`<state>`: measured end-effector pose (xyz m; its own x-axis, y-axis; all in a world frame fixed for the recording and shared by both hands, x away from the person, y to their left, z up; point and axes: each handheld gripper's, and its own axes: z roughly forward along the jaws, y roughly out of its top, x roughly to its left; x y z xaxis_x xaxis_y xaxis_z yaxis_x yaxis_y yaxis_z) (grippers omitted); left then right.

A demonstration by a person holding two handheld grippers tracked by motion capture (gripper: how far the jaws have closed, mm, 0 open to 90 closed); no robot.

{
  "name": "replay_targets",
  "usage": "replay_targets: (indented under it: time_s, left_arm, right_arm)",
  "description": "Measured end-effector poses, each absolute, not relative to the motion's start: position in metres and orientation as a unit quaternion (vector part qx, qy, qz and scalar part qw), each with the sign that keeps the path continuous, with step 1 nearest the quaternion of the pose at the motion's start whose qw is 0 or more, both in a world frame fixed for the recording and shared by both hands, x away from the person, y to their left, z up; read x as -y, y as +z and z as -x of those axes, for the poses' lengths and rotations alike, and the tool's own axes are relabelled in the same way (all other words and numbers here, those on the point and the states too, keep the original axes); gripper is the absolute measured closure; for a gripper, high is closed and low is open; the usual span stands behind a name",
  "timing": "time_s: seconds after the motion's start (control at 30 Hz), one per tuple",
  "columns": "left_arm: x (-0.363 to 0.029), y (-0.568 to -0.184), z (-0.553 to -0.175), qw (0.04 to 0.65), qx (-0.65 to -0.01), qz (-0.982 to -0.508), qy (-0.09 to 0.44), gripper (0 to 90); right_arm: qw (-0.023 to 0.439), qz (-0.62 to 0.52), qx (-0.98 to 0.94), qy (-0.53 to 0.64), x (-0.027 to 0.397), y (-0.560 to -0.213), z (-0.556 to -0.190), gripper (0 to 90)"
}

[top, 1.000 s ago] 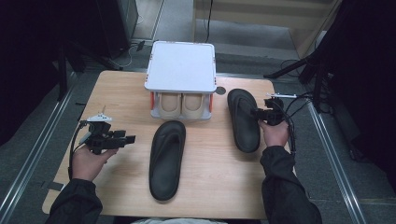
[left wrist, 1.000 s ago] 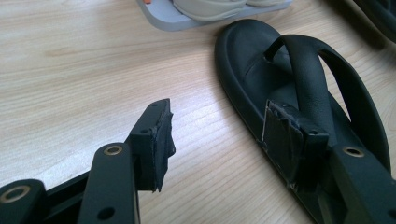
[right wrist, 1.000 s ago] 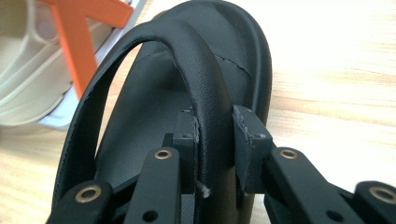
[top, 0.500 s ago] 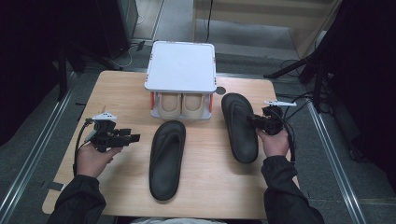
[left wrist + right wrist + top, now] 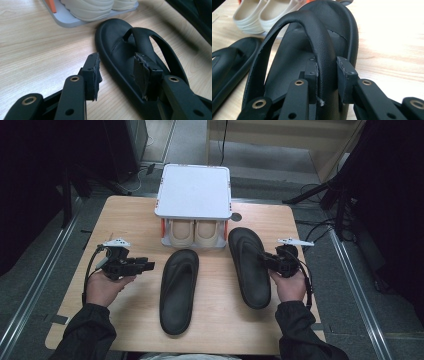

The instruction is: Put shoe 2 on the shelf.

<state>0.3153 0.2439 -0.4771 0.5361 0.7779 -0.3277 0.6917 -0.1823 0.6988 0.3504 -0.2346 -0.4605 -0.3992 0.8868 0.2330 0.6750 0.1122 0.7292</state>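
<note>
Two black flip-flops lie on the wooden table (image 5: 125, 220). My right gripper (image 5: 265, 261) is shut on the strap of the right flip-flop (image 5: 250, 270); in the right gripper view the strap (image 5: 322, 45) runs between the pads of the gripper (image 5: 327, 72). The left flip-flop (image 5: 179, 290) lies flat at the middle. My left gripper (image 5: 150, 265) points at its left edge from a short way off, open. Its jaws have just been closing, and nothing is pressed between them. In the left gripper view the flip-flop (image 5: 125, 47) lies just beyond the gripper (image 5: 117, 75).
A white-topped shoe rack (image 5: 194, 190) stands at the back middle of the table with a pair of beige shoes (image 5: 195, 232) under it. Bare wood (image 5: 115, 320) shows on the left side. Cables and stands (image 5: 340, 200) crowd the floor at the right.
The right hand has dragged the right flip-flop leftward, closer to the left one. The left gripper's jaws have narrowed while that hand stayed about where it was.
</note>
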Motion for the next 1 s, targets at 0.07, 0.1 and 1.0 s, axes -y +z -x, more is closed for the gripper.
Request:
replay_targets:
  time_s: [0.07,0.1,1.0]
  left_arm:
    - [-0.242,-0.477,-0.316,0.42,-0.474,-0.772,0.049,63.2]
    - [-0.241,-0.477,-0.316,0.422,-0.472,-0.772,0.048,66.1]
    - [-0.234,-0.484,-0.324,0.432,-0.437,-0.788,0.045,82.5]
  right_arm:
    - [0.129,-0.528,-0.737,0.402,0.231,-0.462,-0.346,73.8]
    - [0.128,-0.526,-0.738,0.402,0.229,-0.462,-0.344,73.8]
    - [0.085,-0.494,-0.781,0.373,0.169,-0.499,-0.323,73.3]
